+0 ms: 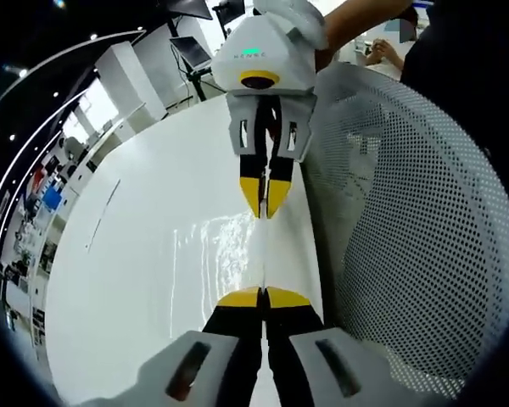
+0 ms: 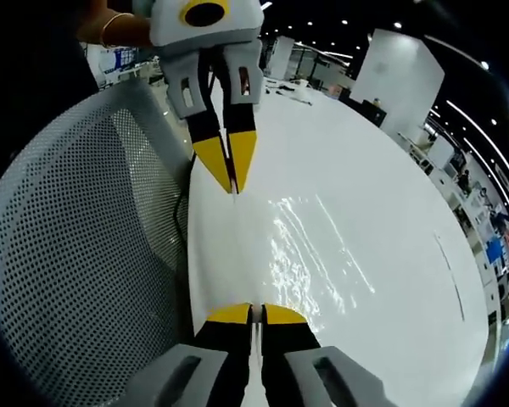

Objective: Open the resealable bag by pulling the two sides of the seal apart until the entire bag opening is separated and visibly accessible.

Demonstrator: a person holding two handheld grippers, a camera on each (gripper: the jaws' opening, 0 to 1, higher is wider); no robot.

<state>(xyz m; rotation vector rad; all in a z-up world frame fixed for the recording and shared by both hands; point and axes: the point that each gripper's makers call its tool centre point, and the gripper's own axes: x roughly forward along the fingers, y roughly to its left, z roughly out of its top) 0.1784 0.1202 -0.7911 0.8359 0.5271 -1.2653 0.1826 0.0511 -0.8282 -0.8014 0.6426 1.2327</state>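
Observation:
A clear resealable bag [image 1: 225, 246] hangs stretched between my two grippers over the white table, showing mostly as glare and creases. Its top edge runs as a thin line from one pair of jaws to the other. My left gripper [image 1: 263, 294] is shut on one end of that edge. Facing it, my right gripper [image 1: 265, 206] is shut on the other end. In the right gripper view, the bag [image 2: 310, 254] spreads to the right of the line between the right gripper [image 2: 250, 312] and the left gripper [image 2: 234, 182]. Whether the seal is parted I cannot tell.
A white perforated chair back [image 1: 407, 220] [image 2: 76, 237] stands close beside the bag's edge. The white table [image 1: 127, 254] [image 2: 382, 161] stretches away on the other side. A person's arm [image 1: 356, 21] holds the right gripper. A hand [image 2: 110, 30] shows behind the left gripper.

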